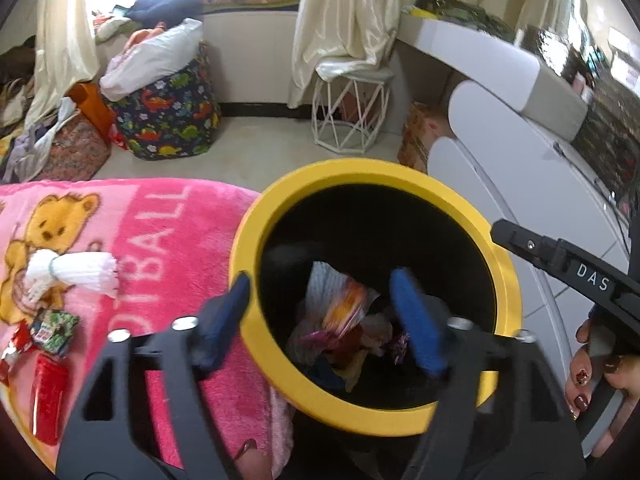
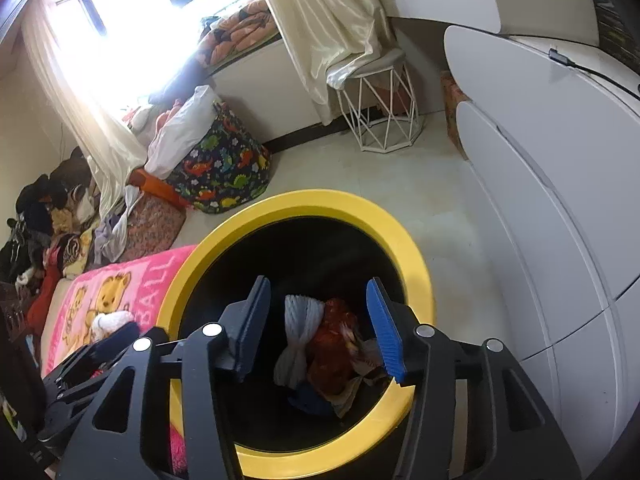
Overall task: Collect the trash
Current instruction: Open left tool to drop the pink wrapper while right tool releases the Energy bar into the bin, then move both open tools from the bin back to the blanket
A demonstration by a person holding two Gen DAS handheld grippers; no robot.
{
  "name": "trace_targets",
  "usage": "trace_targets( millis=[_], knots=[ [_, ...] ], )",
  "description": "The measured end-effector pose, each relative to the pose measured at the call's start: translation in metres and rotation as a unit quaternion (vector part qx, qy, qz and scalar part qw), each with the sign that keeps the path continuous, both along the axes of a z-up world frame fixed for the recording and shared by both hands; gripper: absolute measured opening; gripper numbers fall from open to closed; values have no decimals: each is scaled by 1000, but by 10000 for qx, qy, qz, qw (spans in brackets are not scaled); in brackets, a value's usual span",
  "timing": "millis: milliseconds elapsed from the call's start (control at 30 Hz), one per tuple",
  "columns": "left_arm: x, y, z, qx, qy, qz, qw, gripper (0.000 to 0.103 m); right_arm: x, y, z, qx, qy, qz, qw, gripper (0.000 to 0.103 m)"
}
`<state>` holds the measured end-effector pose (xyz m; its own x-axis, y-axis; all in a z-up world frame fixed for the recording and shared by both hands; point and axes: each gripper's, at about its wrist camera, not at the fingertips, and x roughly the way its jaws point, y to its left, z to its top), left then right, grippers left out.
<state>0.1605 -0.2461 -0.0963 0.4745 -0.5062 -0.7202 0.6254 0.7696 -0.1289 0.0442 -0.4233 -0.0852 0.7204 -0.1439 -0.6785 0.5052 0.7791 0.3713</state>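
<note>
The left hand-held gripper (image 1: 324,316) and right hand-held gripper (image 2: 320,332) hang with jaws spread and empty over the yellow-rimmed bin (image 1: 280,208), wrappers (image 1: 340,312) heaped inside it. At nine o'clock, a white wad (image 1: 72,272), small packets (image 1: 52,326) and a red wrapper (image 1: 48,396) remain on the pink blanket (image 1: 168,240). Reaching for them, a jaw could snag the plush pile or clip the rim and tip the bin.

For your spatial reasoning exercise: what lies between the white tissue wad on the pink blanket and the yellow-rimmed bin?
Only bare pink blanket separates the white tissue wad from the yellow-rimmed bin; the left wrist view shows it.
</note>
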Motion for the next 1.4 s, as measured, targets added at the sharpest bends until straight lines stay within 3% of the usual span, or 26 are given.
trace_targets(
  millis=[33,67,333,733,1167,1400],
  knots=[
    [0,5,2,-42,-32,85,10000,90,-1,1,1,-20,-13,-18,10000,56],
    [0,9,3,-67,-47,130,9999,91,-1,2,2,-63,-32,-33,10000,57],
    [-4,50,15,-131,-394,603,9973,92,3,28,20,-425,-245,185,9986,65],
    [-15,123,35,-31,-1047,1252,9866,92,17,89,43,-757,-502,900,9918,66],
    [-9,196,32,-119,-983,1921,9764,92,43,167,48,-1020,-535,1890,9752,67],
    [-6,236,10,-20,-703,2219,9725,92,79,204,35,-668,-293,2441,9670,67]
  ],
)
